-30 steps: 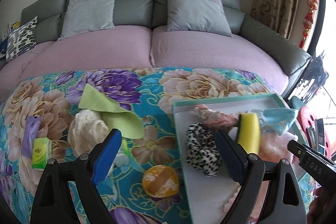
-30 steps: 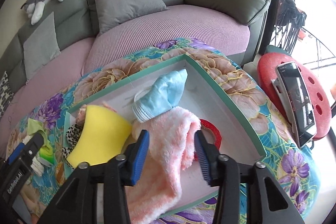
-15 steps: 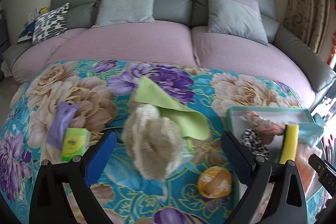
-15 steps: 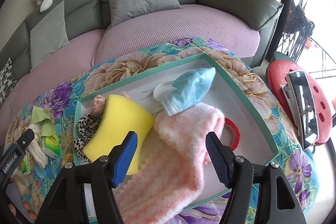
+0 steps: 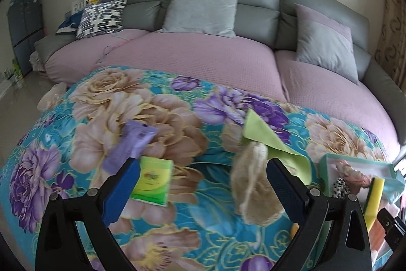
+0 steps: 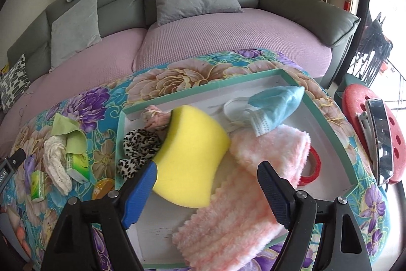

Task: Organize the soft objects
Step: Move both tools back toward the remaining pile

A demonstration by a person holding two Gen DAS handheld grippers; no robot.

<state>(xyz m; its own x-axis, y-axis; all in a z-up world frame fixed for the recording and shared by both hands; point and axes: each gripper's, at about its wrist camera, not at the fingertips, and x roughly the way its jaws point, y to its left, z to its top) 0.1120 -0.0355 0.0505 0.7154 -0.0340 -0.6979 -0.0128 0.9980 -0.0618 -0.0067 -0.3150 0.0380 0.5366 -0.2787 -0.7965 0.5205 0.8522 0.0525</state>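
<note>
A green-rimmed white tray (image 6: 327,128) on the floral cloth holds a yellow sponge (image 6: 192,156), a pink fluffy towel (image 6: 248,197), a blue mask (image 6: 276,108), a leopard scrunchie (image 6: 138,149), a pink scrunchie (image 6: 154,116) and a red ring (image 6: 313,166). My right gripper (image 6: 208,192) is open and empty above the sponge and towel. My left gripper (image 5: 203,189) is open and empty over the cloth, between a green tissue pack (image 5: 152,180) and a cream lace cloth (image 5: 253,182). A light green cloth (image 5: 269,136) lies behind the lace cloth.
A purple tube (image 5: 129,144) lies left of the tissue pack. An orange round item (image 6: 102,188) and another green pack (image 6: 77,164) lie left of the tray. A sofa with cushions (image 5: 203,6) stands behind. A red stool (image 6: 368,133) with a phone stands at the right.
My left gripper has swung left, away from the tray, to over the tissue pack and lace cloth. My right gripper has opened wide and drawn back from the pink towel.
</note>
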